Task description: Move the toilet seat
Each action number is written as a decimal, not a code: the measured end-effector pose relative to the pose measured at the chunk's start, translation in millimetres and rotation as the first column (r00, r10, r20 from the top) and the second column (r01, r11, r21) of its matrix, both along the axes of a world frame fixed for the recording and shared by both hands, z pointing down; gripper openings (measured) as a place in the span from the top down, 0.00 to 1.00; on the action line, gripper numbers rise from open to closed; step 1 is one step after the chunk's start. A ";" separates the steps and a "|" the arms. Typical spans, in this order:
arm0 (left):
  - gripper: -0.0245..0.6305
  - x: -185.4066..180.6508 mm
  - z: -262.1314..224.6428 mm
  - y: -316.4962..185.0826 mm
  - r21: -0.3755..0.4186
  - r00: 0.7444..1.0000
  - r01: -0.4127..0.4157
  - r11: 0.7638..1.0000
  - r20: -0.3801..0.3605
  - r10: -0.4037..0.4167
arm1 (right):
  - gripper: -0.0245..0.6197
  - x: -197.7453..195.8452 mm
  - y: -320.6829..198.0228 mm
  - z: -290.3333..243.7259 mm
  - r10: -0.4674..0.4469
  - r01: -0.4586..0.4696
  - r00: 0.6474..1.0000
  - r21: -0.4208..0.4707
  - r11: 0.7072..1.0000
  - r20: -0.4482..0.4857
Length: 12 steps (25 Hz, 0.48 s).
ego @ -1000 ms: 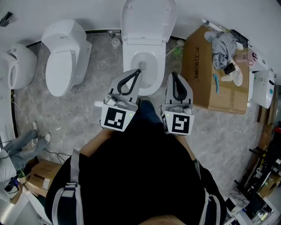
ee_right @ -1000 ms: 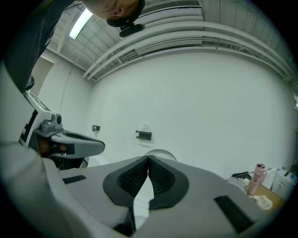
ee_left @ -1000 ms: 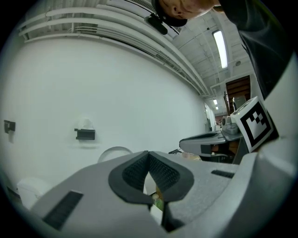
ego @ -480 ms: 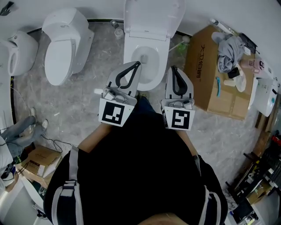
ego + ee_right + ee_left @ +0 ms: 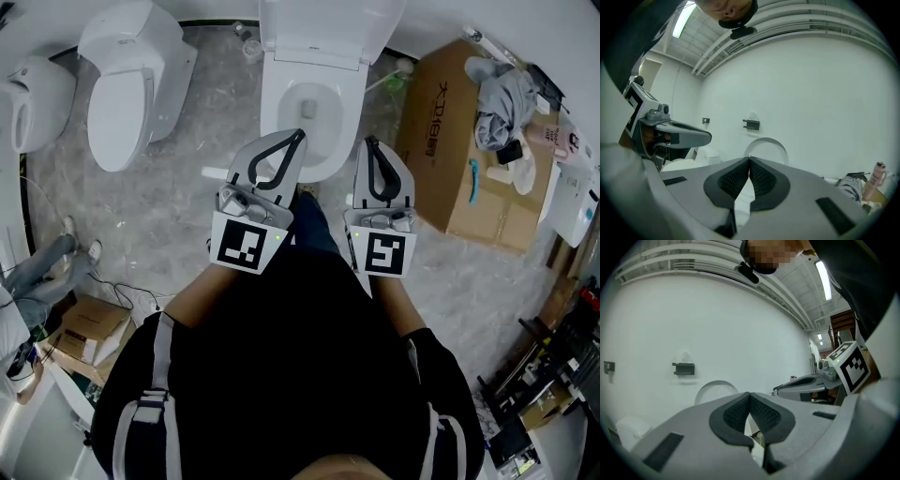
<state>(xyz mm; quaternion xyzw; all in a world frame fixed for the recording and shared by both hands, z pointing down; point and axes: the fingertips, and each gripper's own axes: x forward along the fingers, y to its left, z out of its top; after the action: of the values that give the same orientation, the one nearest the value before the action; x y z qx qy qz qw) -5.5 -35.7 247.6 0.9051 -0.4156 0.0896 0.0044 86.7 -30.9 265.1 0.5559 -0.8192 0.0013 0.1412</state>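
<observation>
Brings left gripper (image 5: 298, 139) and right gripper (image 5: 368, 143) lower over the toilet bowl (image 5: 272, 98). Keeps both pairs of jaws pressed together, empty. Leaves upright toilet seat (image 5: 323, 28) untouched.

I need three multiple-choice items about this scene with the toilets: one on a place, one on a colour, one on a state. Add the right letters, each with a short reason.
1. In the head view, on which side of the middle toilet does the cardboard box stand?
A. left
B. right
C. behind the person

2. What colour is the middle toilet?
A. white
B. black
C. blue

3. How is its lid?
A. raised
B. shut down
C. lying on the floor

Answers:
1 B: the box stands at the right of the toilet.
2 A: its whole body is white.
3 A: the lid stands upright and the toilet is open.
</observation>
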 end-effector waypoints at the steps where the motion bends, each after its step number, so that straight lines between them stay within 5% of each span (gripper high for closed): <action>1: 0.95 -0.7 9.8 0.8 -0.035 1.000 0.004 0.999 -0.003 -0.004 | 0.93 0.0 -0.8 5.8 -0.007 0.007 1.000 -0.007 1.000 -0.008; 4: 0.95 -1.9 34.4 3.3 -0.100 1.000 0.014 0.995 -0.006 -0.015 | 0.93 1.2 -1.6 23.2 -0.019 0.019 1.000 -0.030 0.999 -0.010; 9: 0.95 -0.2 46.0 -2.7 0.017 0.999 -0.033 0.999 0.008 0.033 | 0.93 -0.6 -7.0 50.1 -0.046 0.046 0.998 -0.028 0.999 -0.029; 12: 0.95 -1.7 63.3 -3.6 0.022 0.999 -0.037 0.999 0.011 0.037 | 0.93 -1.9 -8.3 69.9 -0.062 0.060 0.997 -0.036 0.998 -0.037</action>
<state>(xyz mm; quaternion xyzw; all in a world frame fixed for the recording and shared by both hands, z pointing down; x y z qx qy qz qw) -7.2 -39.3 310.9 0.9122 -0.3996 0.0898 -0.0097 84.7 -39.1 334.9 0.5280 -0.8328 0.0008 0.1662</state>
